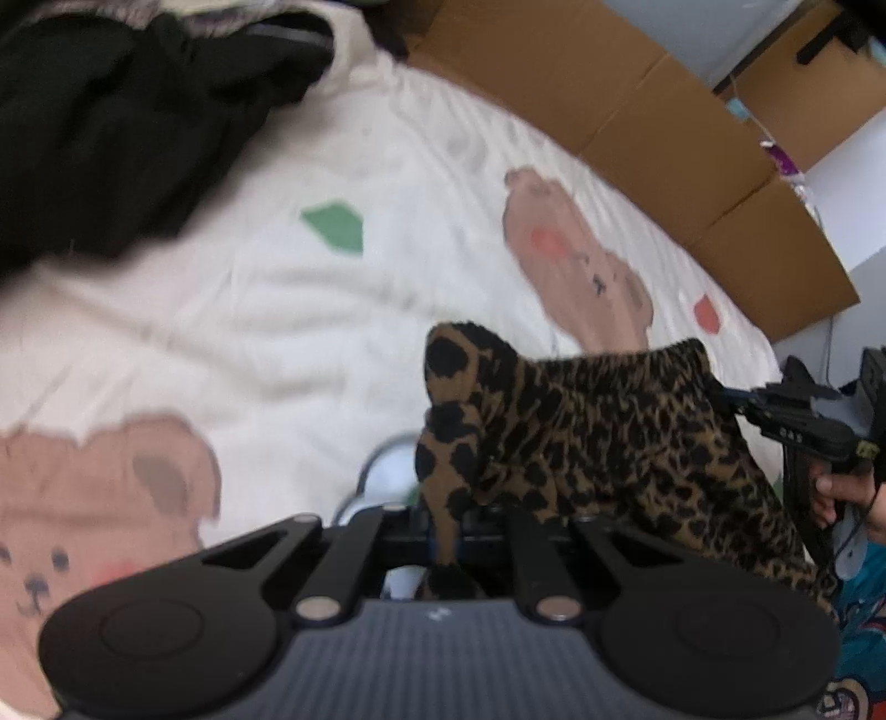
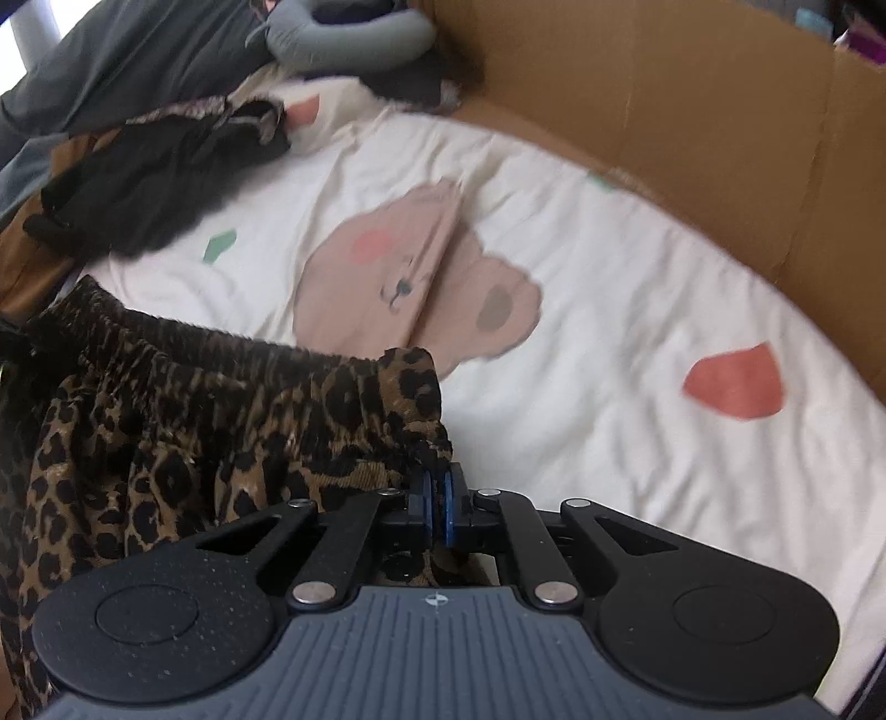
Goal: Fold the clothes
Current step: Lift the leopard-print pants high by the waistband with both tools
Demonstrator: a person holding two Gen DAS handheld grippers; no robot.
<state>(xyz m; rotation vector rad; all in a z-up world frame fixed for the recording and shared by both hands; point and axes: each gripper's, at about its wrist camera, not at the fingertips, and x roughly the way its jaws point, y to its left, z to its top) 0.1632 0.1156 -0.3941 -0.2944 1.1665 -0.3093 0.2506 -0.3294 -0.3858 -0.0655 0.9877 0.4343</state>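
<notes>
Over a bed spread with a cream sheet [image 2: 609,310], we hold a leopard-print garment [image 2: 183,421] stretched between our two tongs, lifted clear of the bedding. Our right tongs [image 2: 437,498] are pinched narrow on one end of its gathered elastic waistband, the blue pads pressed together with the fabric bunched between them. Our left tongs [image 1: 443,531] grip the other end; a fold of the print cloth [image 1: 581,432] runs down between the closed fingers and drapes over the right side of the tool. From the left wrist view we also see the right tongs [image 1: 736,404] off to the right, clamped on the waistband edge, with fingers of a hand [image 1: 841,493] wrapped around the handle.

We can read no brand names, labels or writing anywhere; a small white mark on each grey tool body is too small to make out.

The sheet is printed with brown cartoon bear faces [image 2: 421,282] with pink cheeks, plus a green shape [image 2: 219,246] and a red-orange shape [image 2: 736,382]. It is wrinkled. Black clothes [image 2: 149,183] lie heaped at the far left of the bed, with a grey garment [image 2: 343,33] and dark grey bedding behind them. Brown cardboard panels [image 2: 664,111] stand along the far edge of the bed. Beyond them, in the left wrist view, we glimpse a pale wall [image 1: 864,210] and another cardboard box [image 1: 803,99].
</notes>
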